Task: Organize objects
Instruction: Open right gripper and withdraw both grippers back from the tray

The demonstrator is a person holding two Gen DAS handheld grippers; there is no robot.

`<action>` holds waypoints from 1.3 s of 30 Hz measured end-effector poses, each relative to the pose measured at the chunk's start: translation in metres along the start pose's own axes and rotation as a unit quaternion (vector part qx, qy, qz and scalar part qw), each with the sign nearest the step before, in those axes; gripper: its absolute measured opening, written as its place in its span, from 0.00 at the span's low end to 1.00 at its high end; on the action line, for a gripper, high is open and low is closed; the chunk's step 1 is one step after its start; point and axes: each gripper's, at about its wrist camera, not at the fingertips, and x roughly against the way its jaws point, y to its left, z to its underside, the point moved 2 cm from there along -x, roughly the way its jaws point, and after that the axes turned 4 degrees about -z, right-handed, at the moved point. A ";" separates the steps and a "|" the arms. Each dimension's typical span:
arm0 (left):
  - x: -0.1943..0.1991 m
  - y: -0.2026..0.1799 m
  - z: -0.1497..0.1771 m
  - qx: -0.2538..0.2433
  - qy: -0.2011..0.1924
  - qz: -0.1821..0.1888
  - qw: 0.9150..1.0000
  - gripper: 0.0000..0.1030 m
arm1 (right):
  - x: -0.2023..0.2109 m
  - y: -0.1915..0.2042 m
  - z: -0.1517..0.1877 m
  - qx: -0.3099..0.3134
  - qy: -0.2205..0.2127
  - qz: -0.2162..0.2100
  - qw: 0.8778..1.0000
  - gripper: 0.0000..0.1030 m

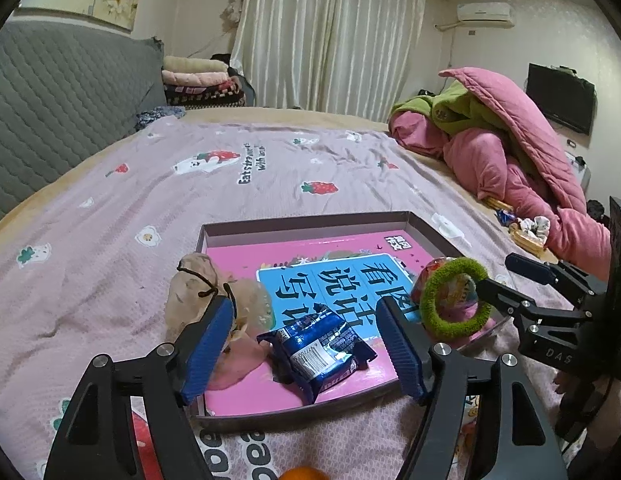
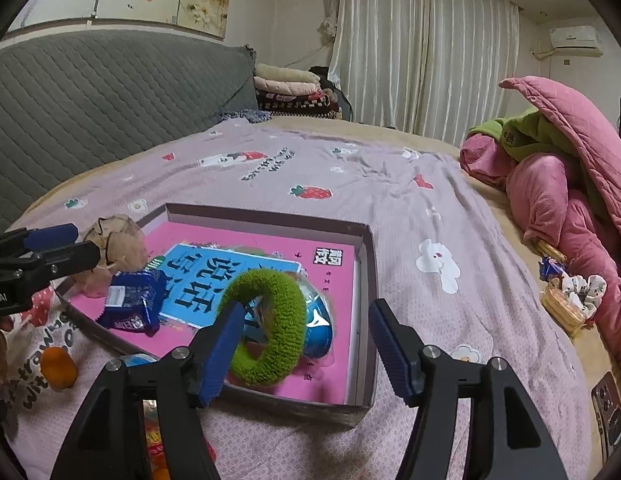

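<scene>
Fuzzy green ring (image 2: 266, 328), upright in box (image 2: 366, 280).

Bed (image 2: 390, 200) — shallow box (image 2: 366, 264), orange (image 2: 59, 367)

snack packet (image 1: 319, 346): glossy crinkled foil
green ring (image 2: 266, 330): fuzzy, matt
tray (image 2: 366, 264): matt cardboard
bedsheet (image 1: 110, 240): soft woven cloth
finger pads (image 2: 384, 344): ribbed blue rubber

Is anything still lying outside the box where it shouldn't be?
Yes. A small orange fruit sits on the bedsheet outside the shallow cardboard box, while the blue snack packet and fuzzy green ring are already inside.
</scene>
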 end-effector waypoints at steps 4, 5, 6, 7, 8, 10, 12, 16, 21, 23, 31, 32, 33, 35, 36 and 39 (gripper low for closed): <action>0.006 -0.001 0.003 -0.007 -0.010 -0.013 1.000 0.74 | 0.005 0.003 -0.003 0.003 -0.015 -0.009 1.000 0.65; 0.008 -0.001 0.004 -0.009 -0.010 -0.015 1.000 0.74 | 0.007 0.005 -0.004 0.005 -0.019 -0.013 1.000 0.66; 0.009 -0.002 0.005 -0.010 -0.011 -0.017 1.000 0.74 | 0.008 0.006 -0.004 0.006 -0.022 -0.015 1.000 0.67; 0.010 -0.002 0.006 -0.011 -0.011 -0.017 1.000 0.74 | 0.010 0.007 -0.005 0.008 -0.025 -0.017 1.000 0.67; 0.011 -0.003 0.007 -0.011 -0.011 -0.017 1.000 0.74 | 0.011 0.008 -0.005 0.009 -0.027 -0.020 0.999 0.67; 0.014 -0.004 0.009 -0.013 -0.013 -0.020 1.000 0.74 | 0.013 0.009 -0.006 0.011 -0.029 -0.023 0.999 0.67; 0.017 -0.005 0.011 -0.014 -0.014 -0.022 1.000 0.74 | 0.015 0.010 -0.007 0.011 -0.032 -0.026 0.999 0.67; 0.022 -0.003 0.015 -0.006 -0.013 -0.022 1.000 0.74 | 0.019 0.010 -0.008 0.007 -0.038 -0.030 0.999 0.68; 0.029 -0.008 0.018 -0.010 -0.018 -0.030 0.999 0.74 | 0.024 0.010 -0.010 0.000 -0.047 -0.040 0.998 0.73; 0.032 -0.011 0.020 -0.014 -0.022 -0.033 0.999 0.74 | 0.025 0.010 -0.010 -0.001 -0.048 -0.044 0.998 0.73; 0.042 -0.021 0.027 -0.024 -0.027 -0.035 0.999 0.74 | 0.031 0.012 -0.009 -0.002 -0.054 -0.054 0.997 0.74; 0.043 -0.022 0.028 -0.024 -0.027 -0.036 0.999 0.74 | 0.032 0.013 -0.009 -0.002 -0.055 -0.054 0.997 0.75; 0.043 -0.022 0.028 -0.025 -0.026 -0.036 0.999 0.74 | 0.032 0.013 -0.009 -0.002 -0.054 -0.056 0.997 0.75; 0.045 -0.023 0.029 -0.025 -0.027 -0.038 0.999 0.74 | 0.033 0.014 -0.009 -0.002 -0.056 -0.058 0.997 0.75; 0.047 -0.023 0.030 -0.026 -0.028 -0.039 0.998 0.74 | 0.034 0.014 -0.009 -0.003 -0.058 -0.060 0.997 0.75; 0.051 -0.024 0.031 -0.027 -0.030 -0.045 0.998 0.74 | 0.038 0.015 -0.009 -0.003 -0.063 -0.064 0.996 0.75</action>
